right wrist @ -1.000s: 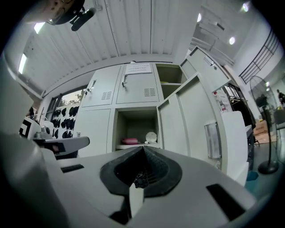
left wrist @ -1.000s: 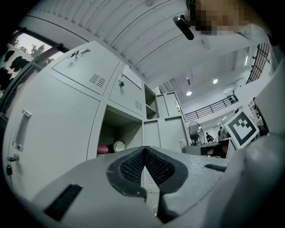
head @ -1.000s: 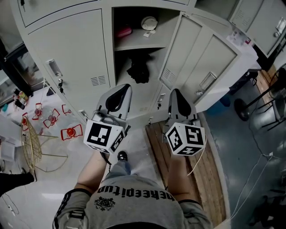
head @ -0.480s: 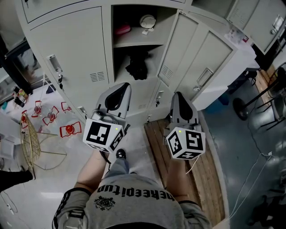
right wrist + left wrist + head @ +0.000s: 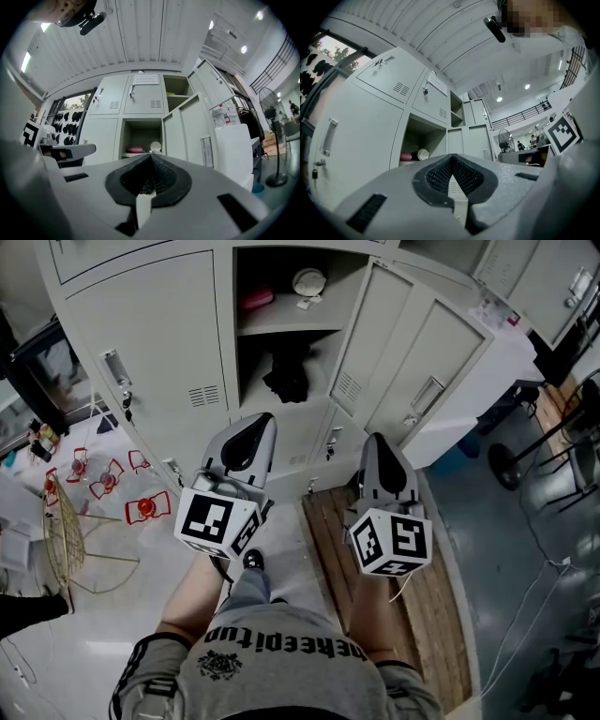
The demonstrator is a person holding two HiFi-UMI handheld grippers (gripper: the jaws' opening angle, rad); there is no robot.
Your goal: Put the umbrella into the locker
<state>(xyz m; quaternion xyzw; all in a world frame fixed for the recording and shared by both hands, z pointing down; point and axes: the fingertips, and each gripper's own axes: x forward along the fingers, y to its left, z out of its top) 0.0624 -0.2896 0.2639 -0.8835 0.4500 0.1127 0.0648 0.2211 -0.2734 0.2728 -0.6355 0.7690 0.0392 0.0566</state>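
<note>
Nearest, below the person's grey shirt (image 5: 281,662), both tools are held out level toward the cabinet. The left gripper (image 5: 260,420) has its fingers (image 5: 440,176) pressed together with nothing between them. The right gripper (image 5: 375,438) is likewise closed and empty, its ribbed pads meeting along one seam. Past them the floor carries a wooden board (image 5: 422,606) on the right, and beyond that stands the locker (image 5: 228,334), its door (image 5: 412,362) swung wide to the right. Inside, a shelf (image 5: 286,332) holds a pink thing (image 5: 255,302) and a white round thing (image 5: 309,282). Under the shelf, in the lower compartment near the back, sits the umbrella (image 5: 289,379), or so I take the dark crumpled bundle to be, so the task looks close to finished or finished. It should handle as a light thing: loose, soft and rather slippery cloth over thin ribs that bend easily, round a stiff shaft. The sound hold is on the handle or across the shaft through the gathered cloth, not on a fold of fabric alone, which would slide or pull out. The bundle reads a little taller than wide, so its long axis probably runs up and down along the rear wall. Which end is the handle I cannot tell, as the shape is too dark and small.
</note>
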